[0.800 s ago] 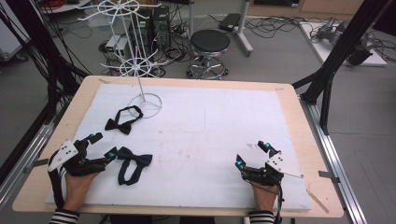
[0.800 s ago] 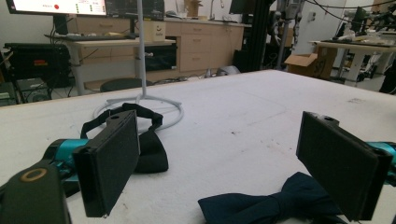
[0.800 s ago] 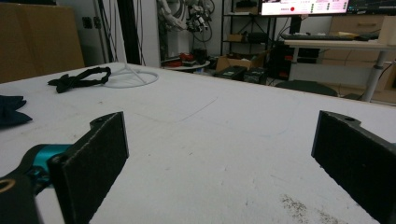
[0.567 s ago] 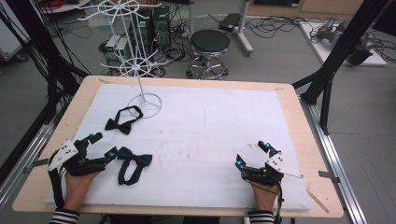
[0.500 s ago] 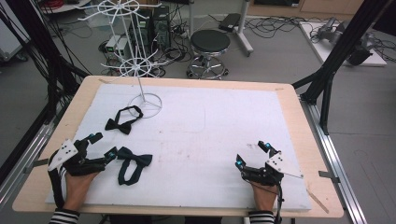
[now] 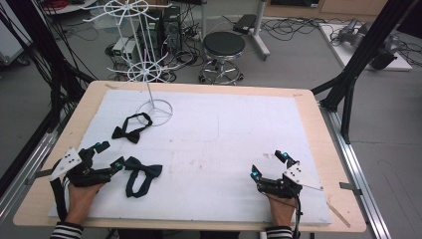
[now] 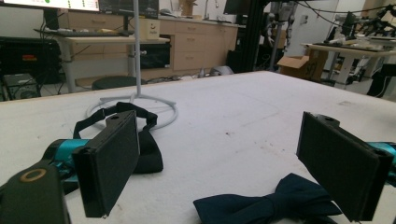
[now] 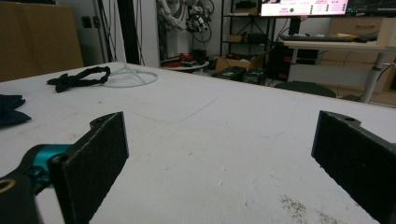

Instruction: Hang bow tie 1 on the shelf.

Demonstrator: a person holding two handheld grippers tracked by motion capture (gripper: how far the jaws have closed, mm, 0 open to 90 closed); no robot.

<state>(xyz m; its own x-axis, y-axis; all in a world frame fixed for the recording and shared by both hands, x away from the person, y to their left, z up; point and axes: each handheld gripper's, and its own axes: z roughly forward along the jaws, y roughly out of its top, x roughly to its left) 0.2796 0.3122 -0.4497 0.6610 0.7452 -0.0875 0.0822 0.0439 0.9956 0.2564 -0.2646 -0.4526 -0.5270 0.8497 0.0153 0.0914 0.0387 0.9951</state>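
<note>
Two black bow ties lie on the white mat point(image 6: 219, 144). The nearer bow tie point(image 6: 142, 172) point(image 7: 266, 205) rests flat just right of my left gripper point(image 6: 110, 155) point(image 7: 233, 163), whose jaws stand open with nothing between the pads. The farther bow tie point(image 6: 132, 128) point(image 7: 140, 135) point(image 8: 77, 77), with its looped strap, lies by the ring base of the white wire stand point(image 6: 154, 107) point(image 7: 140, 100) point(image 8: 128, 77). My right gripper point(image 6: 268, 164) point(image 8: 219, 158) sits open on the mat at the front right, well away from both ties.
The white stand's pole point(image 6: 144, 64) rises with wire-wheel tiers at the back left. The wooden table edge point(image 6: 343, 164) frames the mat. A black stool point(image 6: 224, 50) and cables lie on the floor beyond the table.
</note>
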